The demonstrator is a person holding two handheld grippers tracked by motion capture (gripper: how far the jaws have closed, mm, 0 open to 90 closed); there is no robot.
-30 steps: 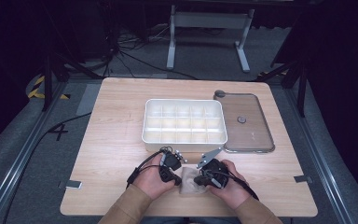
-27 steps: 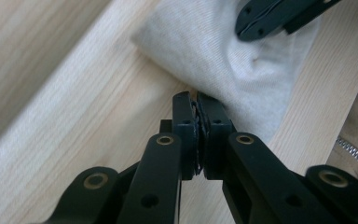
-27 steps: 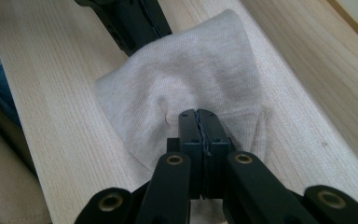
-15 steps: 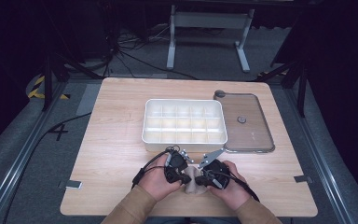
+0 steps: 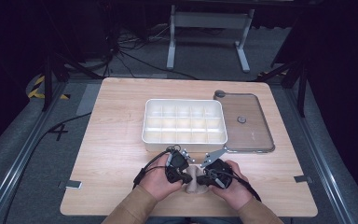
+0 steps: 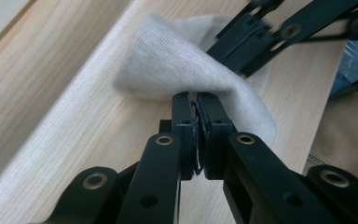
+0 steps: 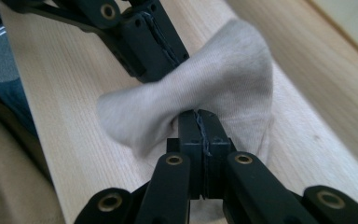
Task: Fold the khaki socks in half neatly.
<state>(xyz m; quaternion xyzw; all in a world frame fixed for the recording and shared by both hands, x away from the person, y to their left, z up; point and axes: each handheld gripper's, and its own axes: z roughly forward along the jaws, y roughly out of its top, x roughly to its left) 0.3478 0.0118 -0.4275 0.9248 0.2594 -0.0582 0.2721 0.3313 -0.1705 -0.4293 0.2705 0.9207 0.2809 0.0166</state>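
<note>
A small pale grey sock (image 5: 195, 181) is held just above the table's near edge, between the two hands. My left gripper (image 6: 196, 103) is shut, pinching one edge of the sock (image 6: 186, 60). My right gripper (image 7: 198, 116) is shut too, clamped on the opposite edge of the sock (image 7: 214, 84), which bunches into a bow shape between the two. In the high view the left gripper (image 5: 182, 175) and the right gripper (image 5: 204, 178) point toward each other, almost touching, with the cloth hanging between them.
A white compartment tray (image 5: 184, 139) with several empty cells stands at the table's middle. Its clear lid (image 5: 247, 122) lies flat to the right of it. Cables trail from both grippers. The table's near edge runs just under the sleeves.
The left hand has shifted slightly to the right toward the other hand. Both grippers keep hold of the sock.
</note>
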